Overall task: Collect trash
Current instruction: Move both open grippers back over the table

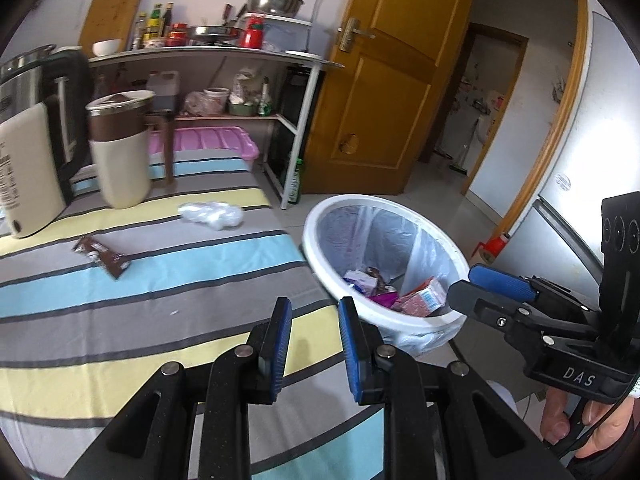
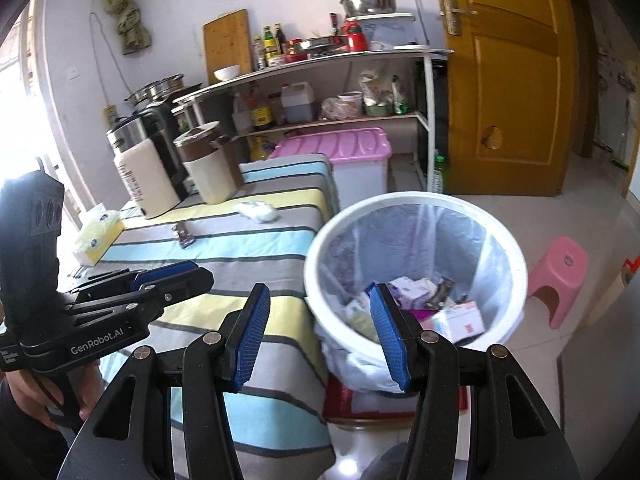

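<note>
A small, cluttered kitchen room: a metal shelf rack (image 2: 320, 64) crowded with bottles and bowls stands against the far wall, a yellow wooden door (image 1: 384, 80) is beside it, and in front is a worktop (image 1: 168, 292) covered in a striped cloth of grey, yellow and pale blue.

Just off the worktop's edge stands a white bin (image 2: 416, 264) lined with a clear bag. It already holds a fair heap: small cartons, a pink-and-white box, some purple packaging. So part of the collecting looks done.

Two pieces of trash are left on the cloth, as far as I can see. One is a brown snack wrapper (image 1: 102, 258), flat and creased, lying towards the near left of the cloth. The other is a crumpled wad of clear plastic (image 1: 212, 216), pale and shiny, further back and nearer the bin side, not far from a cream and brown jar (image 1: 120, 152). The two lie well apart from each other. A pack of tissues (image 2: 98, 236) sits at the far corner; whether it counts as trash I can't say.

The left gripper (image 1: 310, 344) hangs over the near edge of the worktop with its fingers narrow and nothing between them. The right gripper (image 2: 320, 336) hovers by the bin, its fingers wider apart and empty too.
</note>
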